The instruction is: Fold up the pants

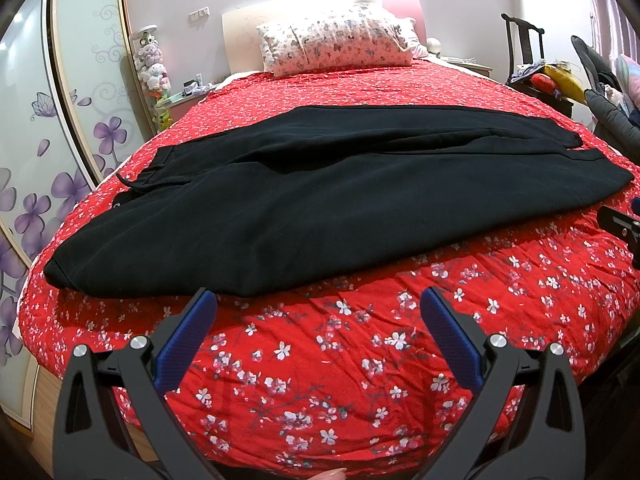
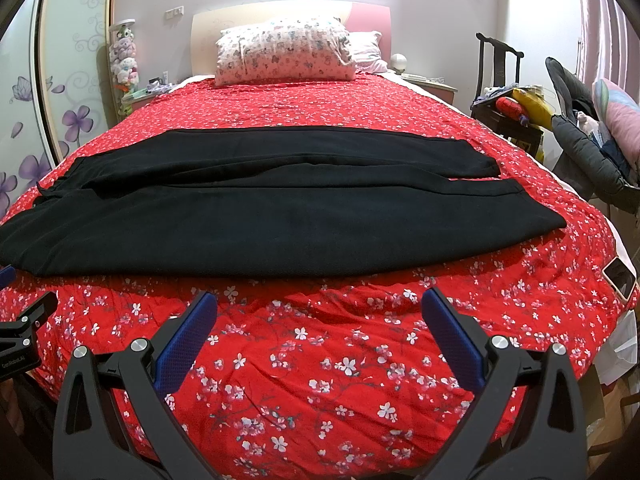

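Note:
Black pants [image 1: 304, 196] lie flat across the red flowered bedspread [image 1: 320, 360], waistband with a drawstring at the left, leg cuffs at the right. Both legs lie side by side; the far leg's cuff [image 2: 480, 164] ends just short of the near one. My left gripper [image 1: 318, 300] hovers open above the bedspread, just in front of the pants' near edge toward the waist end. My right gripper [image 2: 320, 300] is open too, a little in front of the near leg [image 2: 280, 236]. Neither holds anything.
A patterned pillow [image 2: 284, 48] and headboard are at the far end of the bed. A wardrobe with purple flowers [image 1: 48, 152] stands left. A dark chair [image 2: 500, 80] with toys and a pile of clothes [image 2: 592, 148] are right. A phone [image 2: 620, 280] lies at the bed's right edge.

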Tool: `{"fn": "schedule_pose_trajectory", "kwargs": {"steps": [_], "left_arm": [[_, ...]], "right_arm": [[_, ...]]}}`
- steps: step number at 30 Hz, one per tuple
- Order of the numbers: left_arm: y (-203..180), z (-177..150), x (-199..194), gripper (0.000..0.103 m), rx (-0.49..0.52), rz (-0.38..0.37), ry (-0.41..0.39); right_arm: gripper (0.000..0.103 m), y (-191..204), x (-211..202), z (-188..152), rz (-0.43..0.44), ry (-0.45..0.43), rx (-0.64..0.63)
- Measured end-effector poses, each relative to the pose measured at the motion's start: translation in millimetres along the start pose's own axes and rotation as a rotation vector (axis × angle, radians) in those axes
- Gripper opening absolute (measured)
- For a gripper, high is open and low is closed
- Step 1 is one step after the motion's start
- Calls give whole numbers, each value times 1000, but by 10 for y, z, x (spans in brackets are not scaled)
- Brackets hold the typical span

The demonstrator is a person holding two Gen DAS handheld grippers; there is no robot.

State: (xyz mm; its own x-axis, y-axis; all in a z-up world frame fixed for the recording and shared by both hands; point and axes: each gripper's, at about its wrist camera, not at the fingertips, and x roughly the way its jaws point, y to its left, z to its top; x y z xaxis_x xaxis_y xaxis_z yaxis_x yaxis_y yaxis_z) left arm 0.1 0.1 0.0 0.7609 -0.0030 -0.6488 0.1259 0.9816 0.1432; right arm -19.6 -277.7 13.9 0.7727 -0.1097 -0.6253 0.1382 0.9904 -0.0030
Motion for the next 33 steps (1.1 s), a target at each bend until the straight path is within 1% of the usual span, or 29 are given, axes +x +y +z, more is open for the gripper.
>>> {"fn": "schedule_pose_trajectory", "kwargs": {"steps": [16, 23, 25, 33], "left_arm": [[-39, 10, -6, 101, -10, 5, 4], [-55, -39, 6, 101, 6, 2, 0], [-52, -37, 9, 101, 6, 2, 0], [-67, -43, -1, 101, 8, 1, 3]], "right_arm": [[102, 1, -3, 3, 3, 0, 0], [102, 6, 3, 1, 5, 1, 0], [102, 19, 35, -49, 5, 3, 2], [102, 13, 25, -23, 5, 4, 2]]}}
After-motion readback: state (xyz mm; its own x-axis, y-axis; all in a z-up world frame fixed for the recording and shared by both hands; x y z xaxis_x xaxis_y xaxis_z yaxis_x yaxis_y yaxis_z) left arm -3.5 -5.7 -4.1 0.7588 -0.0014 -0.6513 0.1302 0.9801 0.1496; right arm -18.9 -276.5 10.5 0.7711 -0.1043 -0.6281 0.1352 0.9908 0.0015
